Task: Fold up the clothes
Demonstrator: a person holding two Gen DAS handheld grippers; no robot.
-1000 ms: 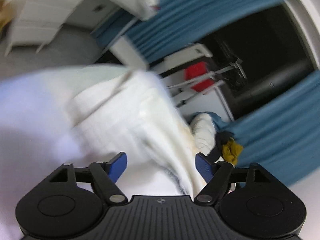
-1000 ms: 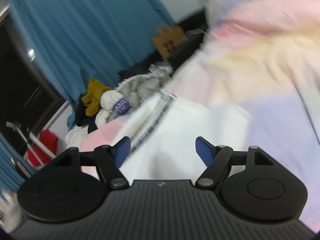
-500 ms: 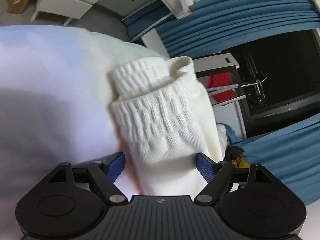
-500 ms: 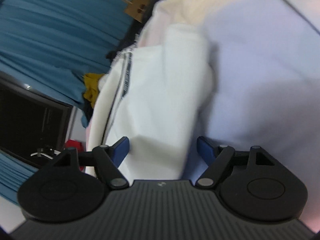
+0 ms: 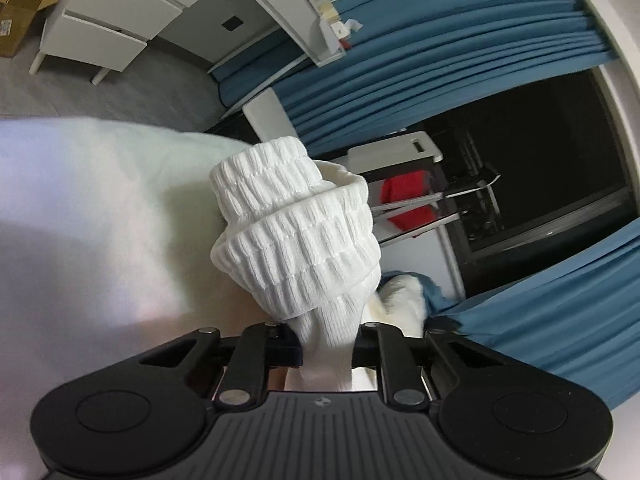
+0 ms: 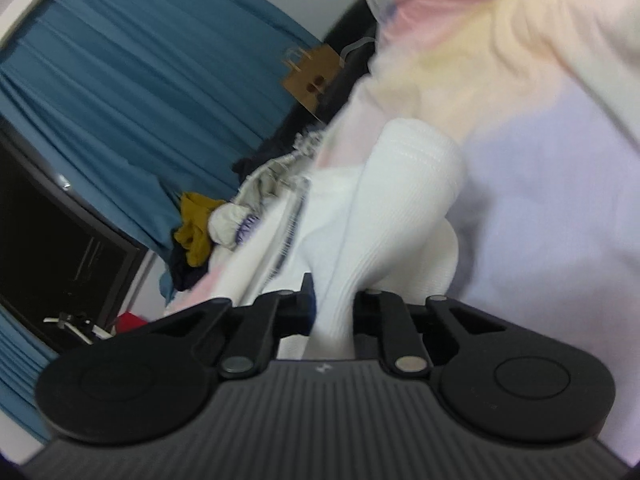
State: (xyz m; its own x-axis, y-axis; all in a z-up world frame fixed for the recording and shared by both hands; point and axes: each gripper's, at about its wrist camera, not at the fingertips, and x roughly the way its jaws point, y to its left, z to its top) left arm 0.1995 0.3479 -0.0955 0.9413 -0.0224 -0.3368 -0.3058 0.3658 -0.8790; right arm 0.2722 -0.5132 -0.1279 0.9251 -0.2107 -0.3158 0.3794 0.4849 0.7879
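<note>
Ribbed white knit sock (image 5: 296, 248) (cuffs bunched) pinched in left claw (image 5: 327, 350)

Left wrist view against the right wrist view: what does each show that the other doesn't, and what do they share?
Only the left wrist view shows the white drawer unit, the grey floor and the ribbed cuff of the white garment, pinched in the left gripper.

Only the right wrist view shows the pastel bedspread, the brown cardboard piece, and the right gripper shut on a smoother white fold.

Both show the blue curtains, the dark window, something red and a clothes pile.
</note>
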